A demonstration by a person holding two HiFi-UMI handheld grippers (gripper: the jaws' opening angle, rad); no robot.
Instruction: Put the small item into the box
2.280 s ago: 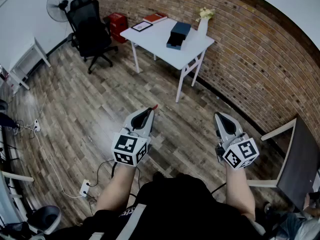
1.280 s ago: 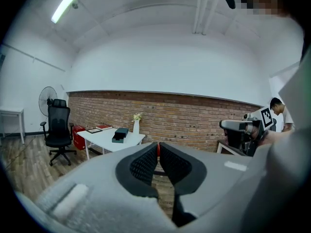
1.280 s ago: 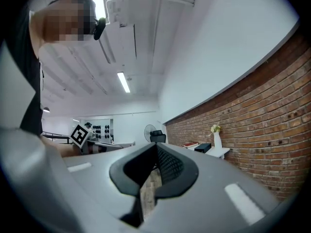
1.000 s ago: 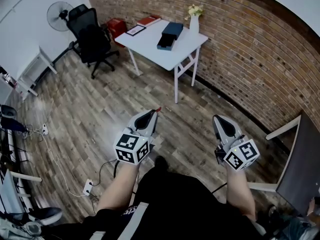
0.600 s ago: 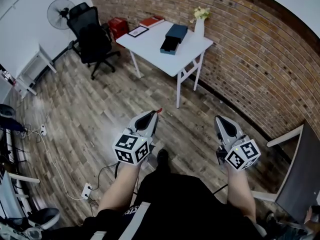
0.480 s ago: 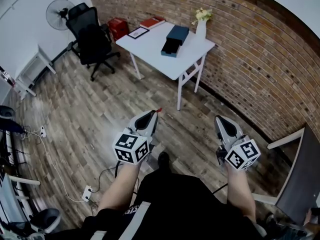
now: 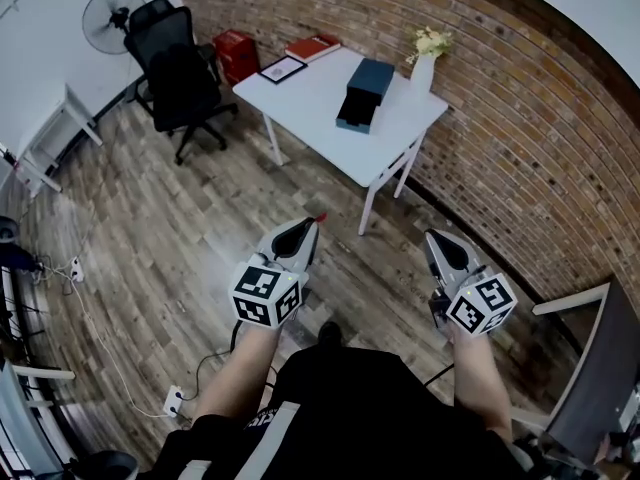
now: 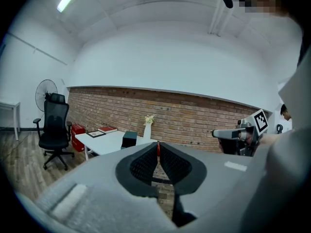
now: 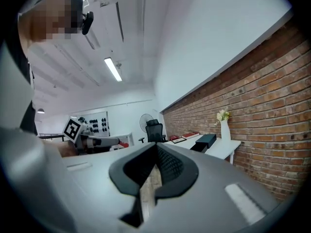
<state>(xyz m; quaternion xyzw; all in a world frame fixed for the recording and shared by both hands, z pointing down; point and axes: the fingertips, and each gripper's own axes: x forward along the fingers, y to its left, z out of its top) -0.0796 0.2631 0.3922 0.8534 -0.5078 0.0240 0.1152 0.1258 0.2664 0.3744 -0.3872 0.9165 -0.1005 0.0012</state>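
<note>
My left gripper (image 7: 314,222) is shut on a small red item (image 7: 320,217); in the left gripper view the item shows as a thin red sliver (image 8: 158,149) pinched at the tips of that gripper (image 8: 157,147). The dark blue box (image 7: 365,92) stands on a white table (image 7: 310,93) well ahead of both grippers, also seen as the box (image 8: 129,139) and the box (image 9: 206,141). My right gripper (image 7: 431,236) is held beside the left one at waist height. Its jaws (image 9: 156,146) are shut with nothing between them.
A white vase with flowers (image 7: 425,60), a framed picture (image 7: 283,68) and a red book (image 7: 312,46) share the table. A black office chair (image 7: 170,68), a fan (image 7: 105,8) and a red box (image 7: 235,53) stand left of it. A brick wall (image 7: 520,138) runs behind. Cables (image 7: 90,318) lie on the wooden floor.
The table and box have shifted right and come nearer in the head view, as the person steps toward them. Both grippers stay as they were, the left still holding the red item.
</note>
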